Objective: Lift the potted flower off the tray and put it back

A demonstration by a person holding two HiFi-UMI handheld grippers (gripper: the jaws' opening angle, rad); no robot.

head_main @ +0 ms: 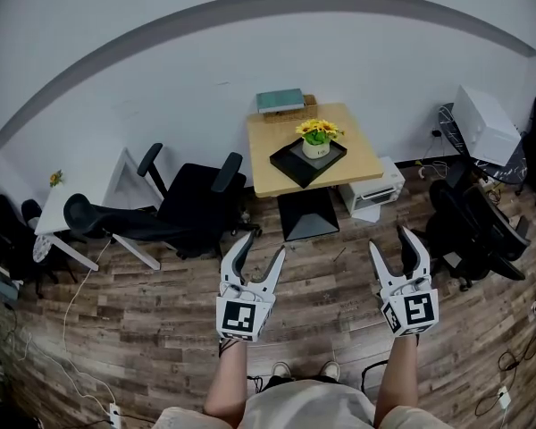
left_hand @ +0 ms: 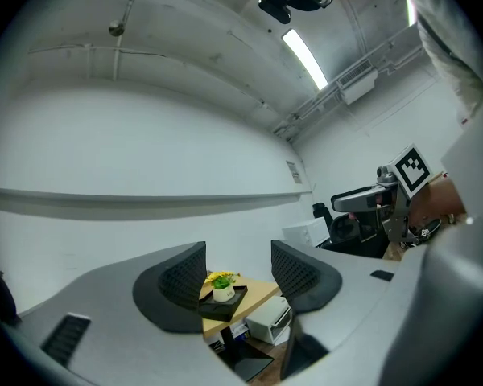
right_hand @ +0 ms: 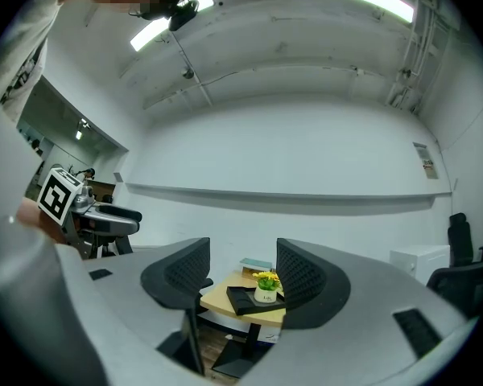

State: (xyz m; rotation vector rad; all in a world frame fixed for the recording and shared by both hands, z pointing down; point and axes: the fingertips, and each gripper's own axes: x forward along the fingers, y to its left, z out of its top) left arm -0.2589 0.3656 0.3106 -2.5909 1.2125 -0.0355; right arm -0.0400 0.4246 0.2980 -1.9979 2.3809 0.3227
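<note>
Left gripper (head_main: 263,247) jaws wide apart, nothing between. Right gripper (head_main: 389,239) likewise wide, empty. Well ahead: potted flower (head_main: 318,138), yellow blooms, green leaves, small white pot, upright on black tray (head_main: 290,164) atop wooden table (head_main: 362,155). Pot's print too small to read; right gripper view hides tray's right end behind jaw.

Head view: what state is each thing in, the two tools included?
Potted flower: upright on the tray.
Tray: flat on the table, holding the pot.
Left tool: open, empty, well short of the table.
Right tool: open, empty, well short of the table.
Book: closed, at the table's far edge.
Office chair: unoccupied, left of the table.
</note>
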